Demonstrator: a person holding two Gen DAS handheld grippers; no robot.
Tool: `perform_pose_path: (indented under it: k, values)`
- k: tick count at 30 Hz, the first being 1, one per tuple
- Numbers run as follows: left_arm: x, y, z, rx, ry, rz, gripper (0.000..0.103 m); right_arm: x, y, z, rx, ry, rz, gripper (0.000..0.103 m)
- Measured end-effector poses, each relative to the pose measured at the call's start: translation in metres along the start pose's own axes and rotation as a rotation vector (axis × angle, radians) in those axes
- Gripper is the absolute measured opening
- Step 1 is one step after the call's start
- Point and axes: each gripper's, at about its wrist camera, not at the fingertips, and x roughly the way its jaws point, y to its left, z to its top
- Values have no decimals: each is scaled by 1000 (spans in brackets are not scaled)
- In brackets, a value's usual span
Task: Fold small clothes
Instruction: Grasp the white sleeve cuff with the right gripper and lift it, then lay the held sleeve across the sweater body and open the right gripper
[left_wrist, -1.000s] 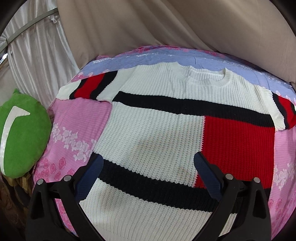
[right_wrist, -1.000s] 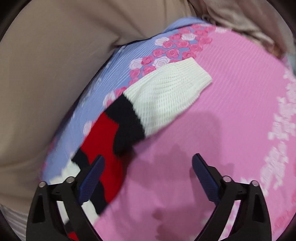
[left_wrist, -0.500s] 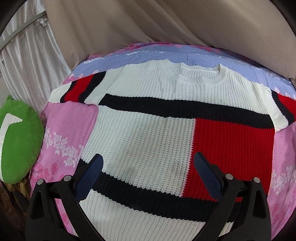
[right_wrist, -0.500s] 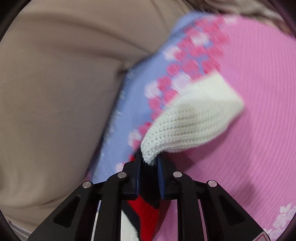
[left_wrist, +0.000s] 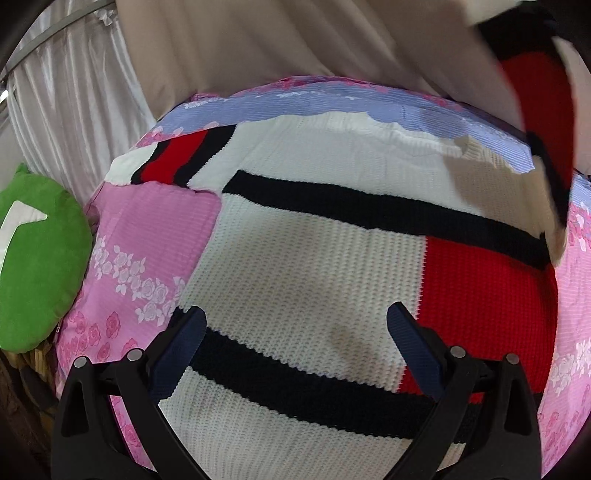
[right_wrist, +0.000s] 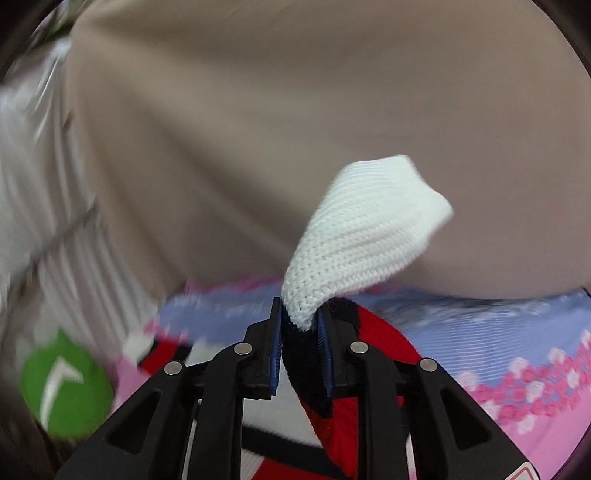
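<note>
White, black and red knit, the sweater (left_wrist: 310, 266) is lying spread flat, front up, across the pink and blue floral bedsheet (left_wrist: 147, 236), with its neckline toward the beige curtain (left_wrist: 295, 48) and a green cushion (left_wrist: 37, 258) sitting off the bed's left edge. The left gripper (left_wrist: 295, 347) is hovering with its jaws spread wide over the sweater's lower body, gripping nothing. The right gripper (right_wrist: 300, 347) is pinching the sweater's sleeve (right_wrist: 354, 236) at its black band, the white cuff sticking up past the fingertips and the sleeve lifting clear of the sheet.
</note>
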Motion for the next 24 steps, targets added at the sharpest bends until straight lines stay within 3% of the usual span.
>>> perform_pose_path:
  k: [2,5,9,13,15,18,22,24]
  values:
    - [3,7,-1,-6,7,6,96,37,33,-28,-70,100,9,35]
    - [9,16,0,-14,19,6,96,53,52,-69,-107,175,-44,37]
    - [18,22,3,-18,29,-9,96,23,16,-112,15,193,-134,54]
    - [30,22,18,-41,36,-72,96,-13,-38,-160,182,265,-299,56]
    - [40,23,37,-88,36,-141,98,-26,-63,-179,226,309,-375,57]
    - [70,27,77,-208,50,-243,98,-29,-82,-200,248,348,-427,57]
    - [122,24,116,-302,107,-269,98,-2,-86,-213,162,390,-450,59]
    - [145,23,128,-339,154,-294,89,17,-86,-214,110,407,-465,59]
